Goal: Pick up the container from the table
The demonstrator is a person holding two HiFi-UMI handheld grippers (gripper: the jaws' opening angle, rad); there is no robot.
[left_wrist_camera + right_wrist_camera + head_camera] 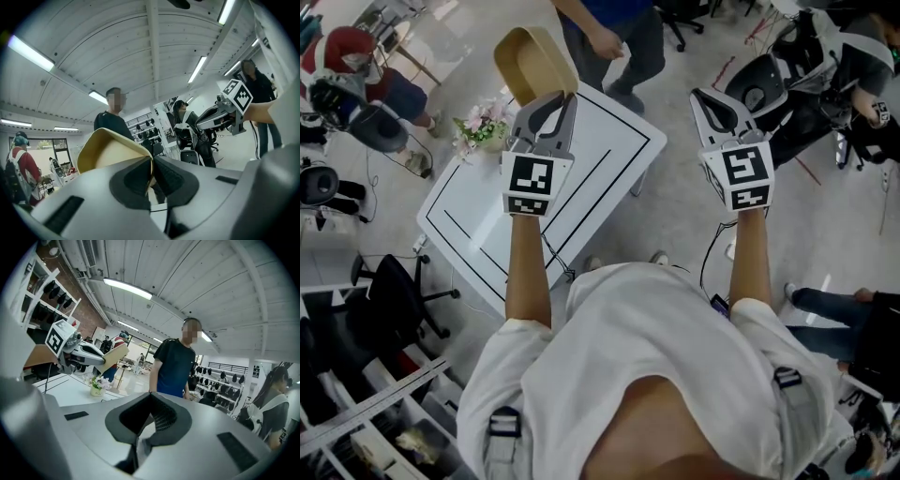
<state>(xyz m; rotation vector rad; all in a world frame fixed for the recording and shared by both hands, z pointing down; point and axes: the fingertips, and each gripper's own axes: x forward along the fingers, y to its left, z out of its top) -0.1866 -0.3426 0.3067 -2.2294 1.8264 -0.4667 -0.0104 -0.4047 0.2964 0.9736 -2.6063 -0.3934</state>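
Note:
My left gripper (563, 96) is shut on the rim of a tan, oval, open container (532, 61), held tilted in the air over the far edge of the white table (487, 216). In the left gripper view the container's wall (110, 152) is pinched between the closed jaws of that gripper (151, 164). My right gripper (698, 94) is raised off the table's right side, shut with nothing in it. The right gripper view shows its jaws (150, 397) closed on nothing, with the left gripper (101, 359) and the container (115, 355) to the left.
A small pot of flowers (483, 127) stands at the table's far left corner. A person in a dark blue shirt (609, 37) stands just beyond the table. Office chairs (394, 300) (759, 89) and other people (356, 66) ring the table.

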